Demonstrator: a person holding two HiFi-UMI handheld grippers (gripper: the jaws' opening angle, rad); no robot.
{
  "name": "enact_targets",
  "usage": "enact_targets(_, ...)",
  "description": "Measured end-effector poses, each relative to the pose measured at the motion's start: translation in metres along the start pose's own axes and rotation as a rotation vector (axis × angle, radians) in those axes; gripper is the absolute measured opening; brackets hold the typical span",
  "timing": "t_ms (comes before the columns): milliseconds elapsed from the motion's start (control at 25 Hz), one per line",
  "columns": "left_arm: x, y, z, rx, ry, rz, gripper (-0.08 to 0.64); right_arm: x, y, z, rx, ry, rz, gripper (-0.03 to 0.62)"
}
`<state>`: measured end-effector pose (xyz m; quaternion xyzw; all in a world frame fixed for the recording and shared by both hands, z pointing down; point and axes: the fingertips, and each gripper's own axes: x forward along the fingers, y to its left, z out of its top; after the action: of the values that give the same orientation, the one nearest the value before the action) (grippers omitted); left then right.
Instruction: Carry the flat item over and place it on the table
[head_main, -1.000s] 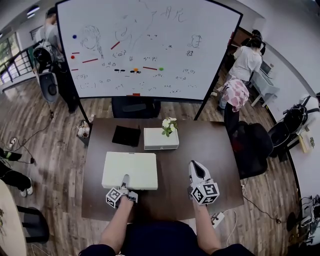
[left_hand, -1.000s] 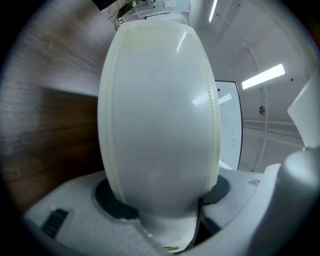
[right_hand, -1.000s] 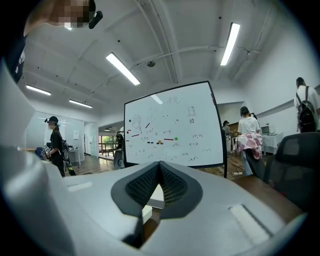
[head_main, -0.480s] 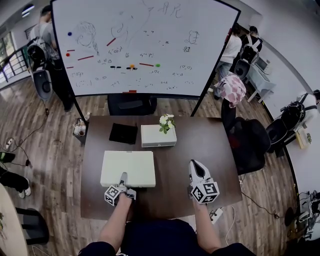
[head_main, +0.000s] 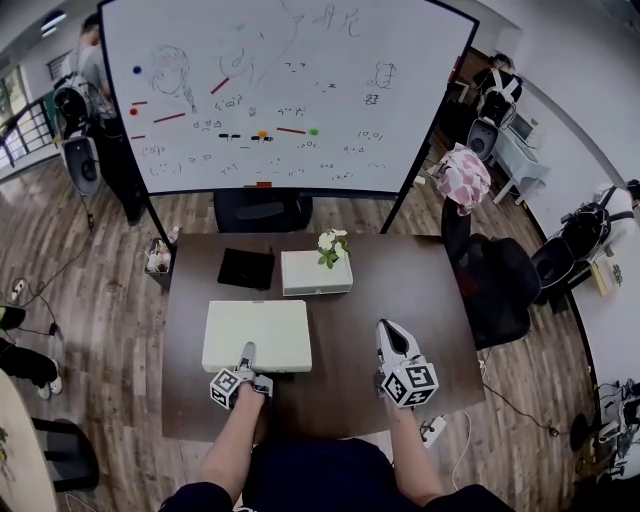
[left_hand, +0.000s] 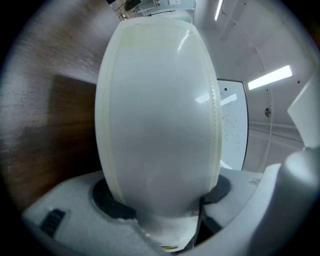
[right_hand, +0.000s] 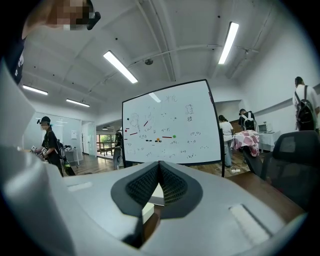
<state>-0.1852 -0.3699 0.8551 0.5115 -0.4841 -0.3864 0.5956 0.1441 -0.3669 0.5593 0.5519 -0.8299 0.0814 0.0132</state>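
Head view: looks steeply down on a dark brown table (head_main: 420, 280), with the flat white item (head_main: 256, 336) lying flat at 9 o'clock from the table's middle. Finds the left gripper (head_main: 246, 358) at that item's 6 o'clock edge, marker cube toward the person. Places a thin black pad (head_main: 246, 268) at 10 o'clock and a white box (head_main: 316, 272) at 12 o'clock, with a small bunch of pale flowers (head_main: 332, 245) at the box's 1 o'clock corner. Sets the right gripper (head_main: 388, 332) over the table at 4 o'clock, well apart from the flat white item.

Left gripper view: fills with the item's smooth white face, a ribbed seam down each long side, its near edge seated between the fingers (left_hand: 106, 200). Shows the dark pads touching it on both sides while opening.

Right gripper view: shows the fingers (right_hand: 142, 186) pressed together at the tips, pinching nothing.

Beyond the table's 12 o'clock edge stands a whiteboard (head_main: 290, 90). Carries sketches, short red bars, coloured dots and rows of small handwriting, all too small to read. Beside it, at 10 o'clock, stands a person (head_main: 95, 90) in dark clothes; at 3 o'clock, a black chair (head_main: 495, 290).
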Motion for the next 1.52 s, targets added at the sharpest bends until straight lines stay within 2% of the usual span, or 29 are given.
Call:
enact_targets(240, 0.013, 0.002, -0.005, -0.037, 0.041, 0.036, 0.341, 0.003, 0.011, -0.004, -0.013, 0.000, 0.041, 0.011)
enact_targets(360, 0.012, 0.003, -0.001, -0.042, 0.020, 0.082, 0.357, 0.004, 0.014, -0.003, -0.016, -0.002, 0.054, 0.011)
enact_targets(480, 0.011, 0.009, 0.001, -0.047, 0.000, 0.174, 0.419, 0.005, 0.013, -0.002, -0.012, -0.002, 0.058, 0.011)
enact_targets(520, 0.011, 0.012, 0.002, -0.046, -0.005, 0.208, 0.463, 0.005, 0.012, -0.002, -0.011, -0.002, 0.059, 0.011)
enact_targets(800, -0.010, 0.029, 0.012, 0.036, -0.055, 0.471, 0.600, 0.005, 0.018, -0.006, -0.004, 0.001, 0.084, 0.011)
enact_targets(920, -0.019, 0.034, 0.018, 0.065, -0.080, 0.544, 0.601, 0.007, 0.019, -0.006, 0.006, 0.001, 0.087, 0.011)
enact_targets(1080, -0.022, 0.025, 0.021, 0.064, -0.100, 0.527, 0.601, 0.008, 0.019, -0.005, 0.006, -0.002, 0.091, 0.011)
enact_targets(1200, -0.025, 0.016, 0.021, 0.032, -0.118, 0.507, 0.601, 0.008, 0.020, -0.006, 0.010, -0.001, 0.096, 0.011)
enact_targets(1320, -0.030, -0.002, 0.023, -0.026, -0.152, 0.448, 0.601, 0.009, 0.021, -0.005, 0.013, -0.004, 0.102, 0.011)
enact_targets(1520, -0.031, -0.032, 0.025, -0.035, -0.173, 0.362, 0.600, 0.011, 0.021, -0.006, 0.020, -0.006, 0.111, 0.011)
